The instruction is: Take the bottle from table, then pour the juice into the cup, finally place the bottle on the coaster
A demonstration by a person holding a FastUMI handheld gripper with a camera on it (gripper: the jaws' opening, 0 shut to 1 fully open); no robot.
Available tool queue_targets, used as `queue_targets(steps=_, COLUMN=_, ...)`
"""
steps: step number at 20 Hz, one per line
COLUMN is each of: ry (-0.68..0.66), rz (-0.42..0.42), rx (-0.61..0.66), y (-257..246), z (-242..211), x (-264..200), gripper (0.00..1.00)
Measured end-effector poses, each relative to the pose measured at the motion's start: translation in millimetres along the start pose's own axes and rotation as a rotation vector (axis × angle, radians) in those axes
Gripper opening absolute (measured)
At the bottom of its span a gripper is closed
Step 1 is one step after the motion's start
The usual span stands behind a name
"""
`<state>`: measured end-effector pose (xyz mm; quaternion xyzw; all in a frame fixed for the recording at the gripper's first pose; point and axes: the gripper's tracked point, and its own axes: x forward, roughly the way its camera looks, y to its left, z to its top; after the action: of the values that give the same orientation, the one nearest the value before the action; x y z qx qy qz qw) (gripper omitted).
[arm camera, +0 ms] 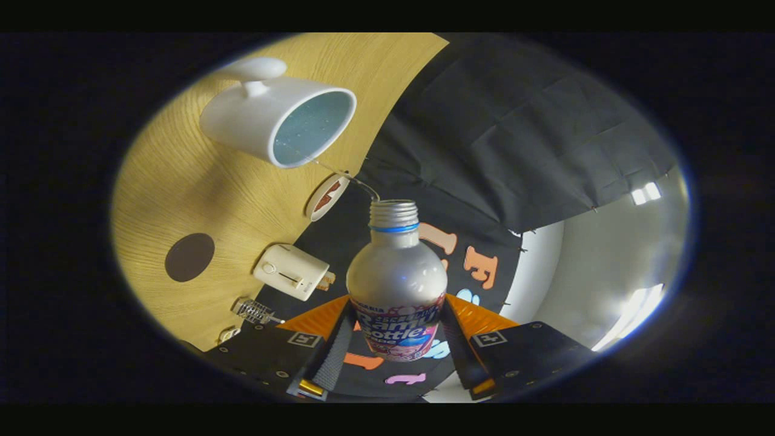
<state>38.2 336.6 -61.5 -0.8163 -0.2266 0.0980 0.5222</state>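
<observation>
The tongs (396,339) grip a silver bottle (396,284) by its lower body, both fingers pressing its sides. The uncapped bottle is tipped toward a white cup (275,118) on the wooden table (181,188), a thin stream (339,171) running from its mouth into the cup. A dark round coaster (189,257) lies nearby.

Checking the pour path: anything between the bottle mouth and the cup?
Nothing visible. The gripper is shut on the bottle, its open mouth tilted toward the white cup. A thin stream runs from the mouth into the cup. The dark round coaster lies off to the side.
</observation>
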Motion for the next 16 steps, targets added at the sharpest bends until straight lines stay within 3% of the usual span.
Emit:
queue_targets(steps=13, ry=-0.043, rz=0.067, rx=0.053, y=21, z=26, x=4, gripper=0.75)
queue_targets(steps=16, ry=-0.036, rz=0.134, rx=0.151, y=40, z=30, x=1, gripper=0.75)
